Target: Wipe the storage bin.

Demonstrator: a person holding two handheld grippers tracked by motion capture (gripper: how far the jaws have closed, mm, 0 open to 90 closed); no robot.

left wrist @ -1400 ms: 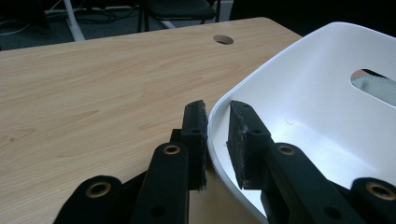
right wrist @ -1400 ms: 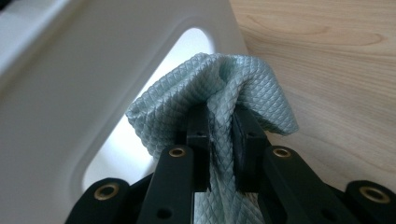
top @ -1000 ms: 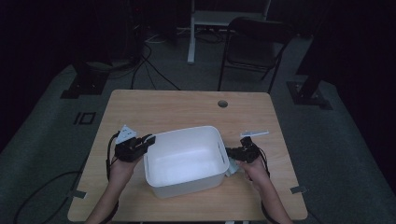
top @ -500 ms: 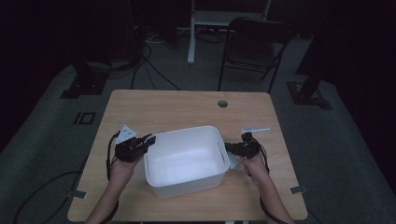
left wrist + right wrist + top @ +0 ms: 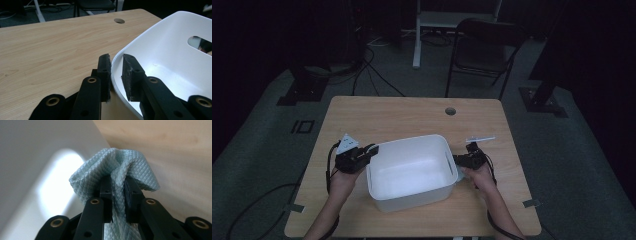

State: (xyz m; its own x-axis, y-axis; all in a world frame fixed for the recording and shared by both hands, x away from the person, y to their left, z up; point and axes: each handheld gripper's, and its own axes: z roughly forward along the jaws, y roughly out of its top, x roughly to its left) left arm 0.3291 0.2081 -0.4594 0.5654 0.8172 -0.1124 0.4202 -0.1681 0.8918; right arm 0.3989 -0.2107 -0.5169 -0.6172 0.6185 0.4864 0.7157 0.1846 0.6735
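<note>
A white plastic tub (image 5: 412, 141) stands on the wooden table (image 5: 412, 115), near its front. At the tub's left end my left gripper (image 5: 372, 149) is shut on the rim (image 5: 175, 22), one jaw outside the wall and one inside. The left gripper (image 5: 116, 58) points along the table toward the far edge. On the tub's right side my right gripper (image 5: 457, 159) is shut on a bunched light blue cloth (image 5: 120, 162). The right gripper (image 5: 117, 182) holds the cloth beside the tub's outer wall (image 5: 37, 150), just under the handle slot (image 5: 448, 161).
A round cable hole (image 5: 450, 111) lies in the table's far right part. A dark chair (image 5: 484, 55) and a white desk frame (image 5: 417, 35) stand beyond the table. Cables run across the floor at the left.
</note>
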